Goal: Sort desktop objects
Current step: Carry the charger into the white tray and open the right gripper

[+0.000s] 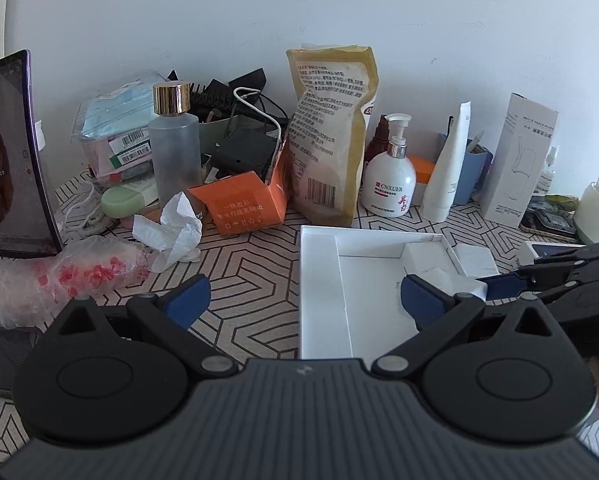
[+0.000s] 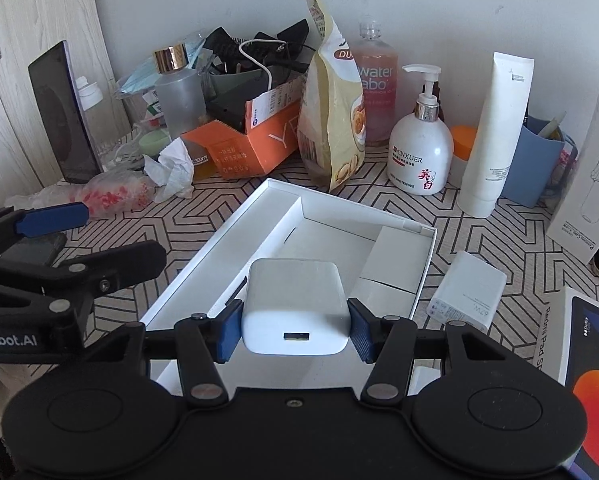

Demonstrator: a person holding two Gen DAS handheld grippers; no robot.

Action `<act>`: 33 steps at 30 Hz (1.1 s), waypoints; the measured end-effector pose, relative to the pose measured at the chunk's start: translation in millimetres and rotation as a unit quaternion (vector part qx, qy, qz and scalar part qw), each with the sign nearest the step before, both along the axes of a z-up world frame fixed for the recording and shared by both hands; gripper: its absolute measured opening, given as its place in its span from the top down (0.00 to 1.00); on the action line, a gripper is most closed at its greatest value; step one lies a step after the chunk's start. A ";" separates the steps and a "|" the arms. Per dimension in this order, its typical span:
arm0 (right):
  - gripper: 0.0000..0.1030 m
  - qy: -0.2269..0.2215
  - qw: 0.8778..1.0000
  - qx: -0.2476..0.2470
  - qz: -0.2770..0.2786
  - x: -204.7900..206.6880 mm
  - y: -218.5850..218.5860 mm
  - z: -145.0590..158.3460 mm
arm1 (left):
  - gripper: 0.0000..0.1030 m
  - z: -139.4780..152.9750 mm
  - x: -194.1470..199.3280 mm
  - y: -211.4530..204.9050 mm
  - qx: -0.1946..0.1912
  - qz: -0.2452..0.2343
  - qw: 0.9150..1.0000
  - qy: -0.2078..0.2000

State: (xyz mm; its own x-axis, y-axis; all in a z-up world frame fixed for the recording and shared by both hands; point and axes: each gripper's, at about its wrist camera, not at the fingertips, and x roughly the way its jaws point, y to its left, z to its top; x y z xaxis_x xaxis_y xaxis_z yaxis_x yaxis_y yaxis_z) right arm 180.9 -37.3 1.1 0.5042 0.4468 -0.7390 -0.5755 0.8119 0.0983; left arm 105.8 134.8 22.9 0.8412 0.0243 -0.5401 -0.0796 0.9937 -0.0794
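Observation:
An open white box tray lies on the patterned desk; it also shows in the left wrist view. My right gripper is shut on a white charger block, holding it over the near end of the tray. My left gripper is open and empty, hovering over the tray's near left edge; it shows at the left of the right wrist view. The right gripper's fingers reach in from the right in the left wrist view.
A second white charger lies right of the tray. Behind stand an orange carton, snack bag, frosted bottle, pump bottle, white tube, blue cup. A crumpled tissue, plastic bag, tablet and tablet box are around.

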 end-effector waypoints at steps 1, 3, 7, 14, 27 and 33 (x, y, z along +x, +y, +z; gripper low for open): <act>0.41 0.003 1.000 -0.001 0.000 3.4 1.3 -1.3 | 0.00 -1.0 1.9 0.3 0.001 0.002 1.000 0.000; 0.41 0.009 1.000 -0.004 -0.001 10.1 3.9 -4.0 | 0.00 -3.4 4.9 0.6 0.000 0.002 1.000 0.000; 0.41 0.004 1.000 -0.024 -0.005 20.2 9.4 -9.3 | 0.00 -13.3 9.6 2.1 -0.020 0.007 1.000 -0.001; 0.41 0.030 0.999 -0.023 -0.001 51.1 22.2 -18.2 | 0.00 -28.7 12.6 10.0 -0.020 0.003 1.000 0.012; 0.41 0.049 0.999 -0.021 -0.003 72.7 43.0 -31.7 | 0.00 -36.3 12.8 15.7 -0.003 0.016 1.000 0.019; 0.39 0.049 0.998 0.000 -0.029 71.5 32.3 -20.8 | 0.00 -36.8 12.2 11.8 0.005 0.009 1.000 0.019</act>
State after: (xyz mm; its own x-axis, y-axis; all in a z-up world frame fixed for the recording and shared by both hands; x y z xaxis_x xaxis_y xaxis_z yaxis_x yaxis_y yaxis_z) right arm 252.5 -5.0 -19.7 0.4550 0.4188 -0.7859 -0.5155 0.8435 0.1510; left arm 118.0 146.7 -13.8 0.8193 0.0443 -0.5717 -0.0999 0.9928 -0.0663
